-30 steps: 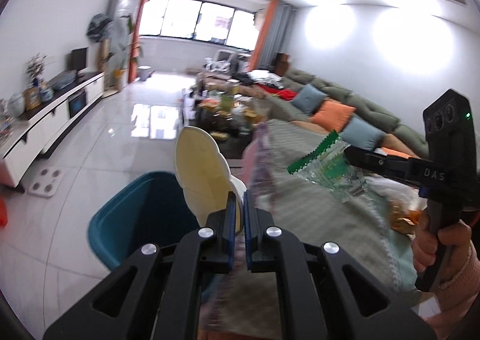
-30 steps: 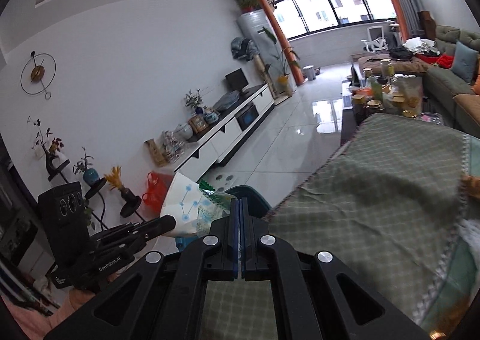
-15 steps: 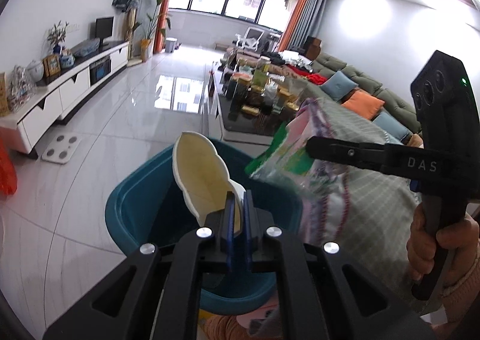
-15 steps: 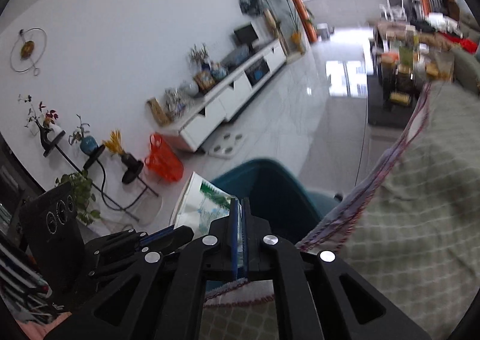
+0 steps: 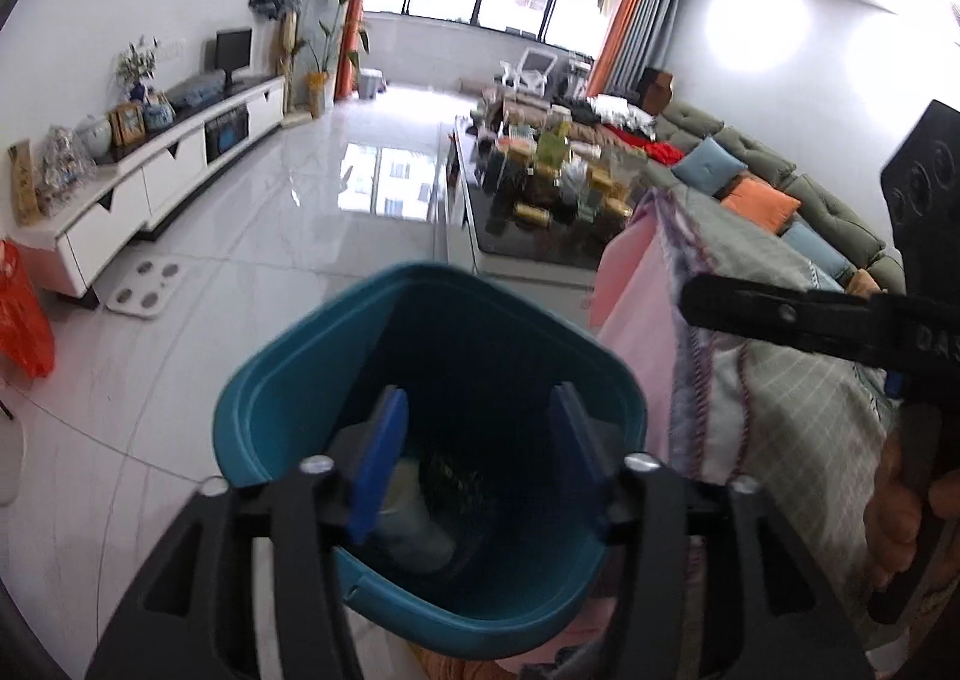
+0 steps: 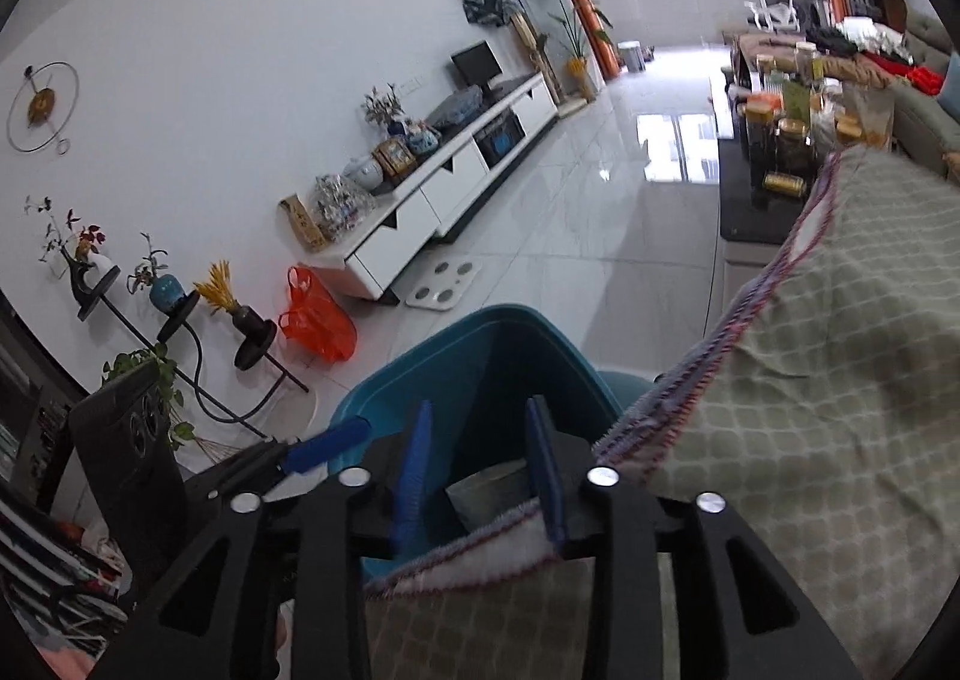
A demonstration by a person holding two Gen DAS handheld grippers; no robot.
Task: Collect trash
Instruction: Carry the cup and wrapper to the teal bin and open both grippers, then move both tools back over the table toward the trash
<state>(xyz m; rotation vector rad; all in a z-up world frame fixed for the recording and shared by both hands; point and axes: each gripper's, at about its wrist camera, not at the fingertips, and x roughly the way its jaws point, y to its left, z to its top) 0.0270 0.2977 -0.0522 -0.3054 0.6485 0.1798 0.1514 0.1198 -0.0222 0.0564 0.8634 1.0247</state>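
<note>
Over the teal bin [image 5: 312, 380] at lower centre, my left gripper [image 5: 474, 458] and right gripper [image 6: 480, 470] are opening, nothing pinched; I should widen fully before withdrawing.

A white low cabinet [image 6: 456, 200] runs along the left wall, carrying a small black monitor [image 6: 477, 61], jars and a potted sprig — an orange plastic bag [image 6: 315, 317] and a white floor scale [image 6: 444, 290] lie at its near end. A green checked cloth [image 6: 840, 356] with a fringed edge drapes at right. Beyond it stands a dark coffee table [image 5: 528, 227] crowded with containers, beside a green sofa [image 5: 774, 182] with cushions.
</note>
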